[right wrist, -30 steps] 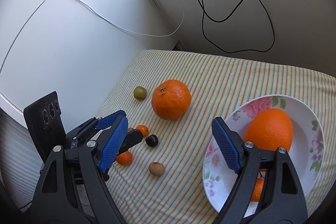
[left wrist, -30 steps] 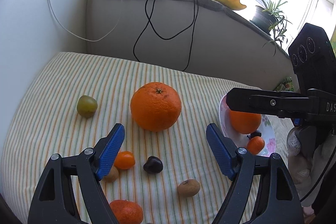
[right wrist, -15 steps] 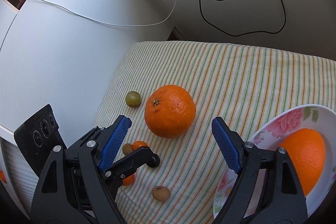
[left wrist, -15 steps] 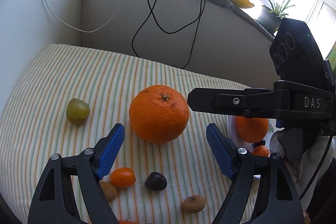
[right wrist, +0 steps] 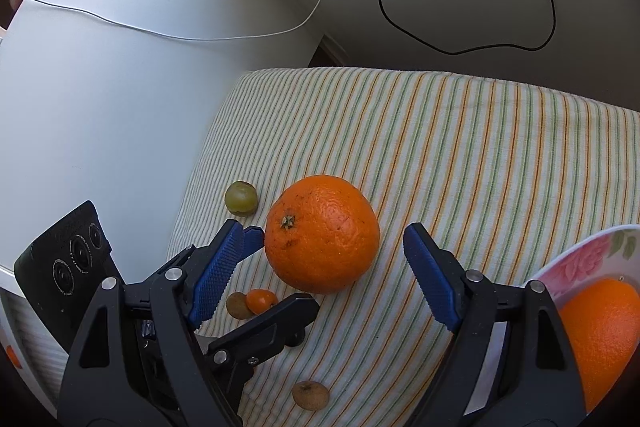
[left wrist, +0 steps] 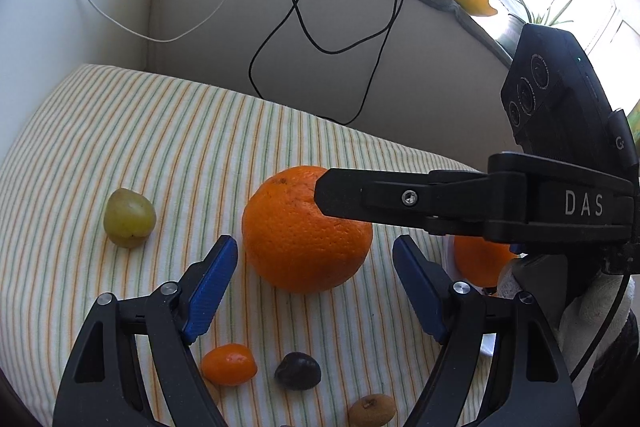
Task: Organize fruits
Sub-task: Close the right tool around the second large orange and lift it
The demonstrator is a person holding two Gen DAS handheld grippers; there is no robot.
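Note:
A large orange [left wrist: 296,239] [right wrist: 322,233] rests on the striped cloth [left wrist: 160,147]. My left gripper [left wrist: 315,245] is open, and the orange sits just ahead between its blue pads without touching them. My right gripper [right wrist: 325,233] is also open and frames the same orange; one of its fingers [left wrist: 400,199] crosses the orange's upper right. The left gripper's fingers [right wrist: 272,327] flank the orange's near left side. A flowered plate [right wrist: 580,259] at the right holds a second orange [right wrist: 604,331] [left wrist: 480,263].
Small fruits lie on the cloth: a green one [left wrist: 129,217] [right wrist: 240,198], a kumquat [left wrist: 229,364] [right wrist: 261,301], a dark one [left wrist: 298,371], brown ones [left wrist: 372,410] [right wrist: 310,395]. Cables [left wrist: 320,27] hang on the wall behind. A white cabinet [right wrist: 120,107] borders the left.
Both grippers have closed in on the large orange. The right one swung left from over the plate until it framed the orange. Neither gripper's opening has changed.

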